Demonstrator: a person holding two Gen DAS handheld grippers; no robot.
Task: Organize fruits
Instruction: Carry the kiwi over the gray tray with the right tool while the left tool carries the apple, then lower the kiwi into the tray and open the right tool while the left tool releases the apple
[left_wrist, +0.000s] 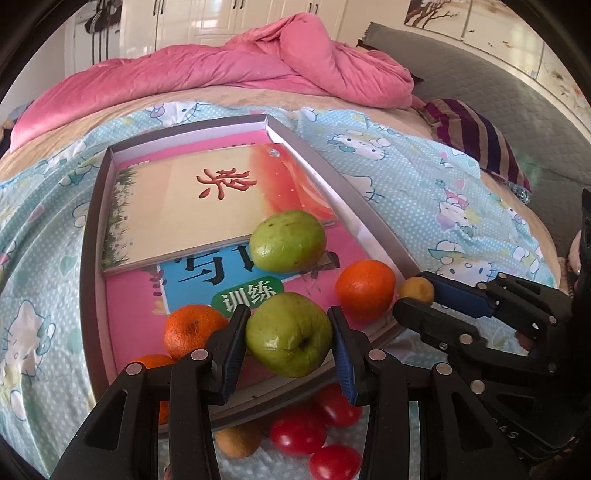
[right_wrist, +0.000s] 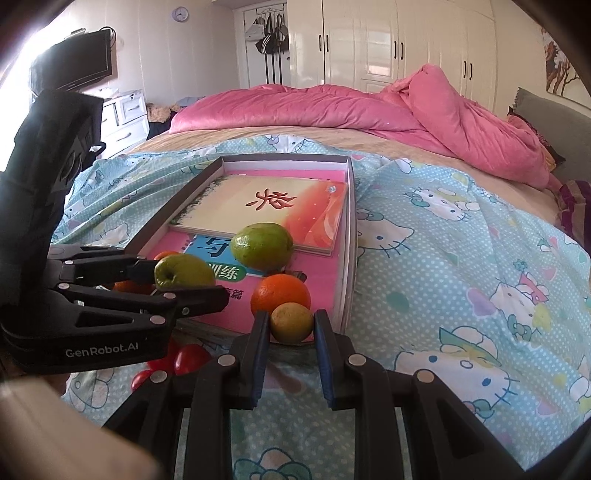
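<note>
Left wrist shows my left gripper (left_wrist: 289, 334) clamped on 1 green apple (left_wrist: 289, 334), right gripper (right_wrist: 291, 325) clamping 1 small yellow fruit (right_wrist: 291, 323); I'd lower both gently into the near tray (left_wrist: 92, 206).

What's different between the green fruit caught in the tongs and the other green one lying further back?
The near green fruit is clamped between the left tongs, held above the tray's front edge; the far green fruit rests free on the books in the tray. The near one shows its dimpled stem end in the left view; the far one shows a smooth, speckled side. Both are green, rounded and similar in size.
</note>
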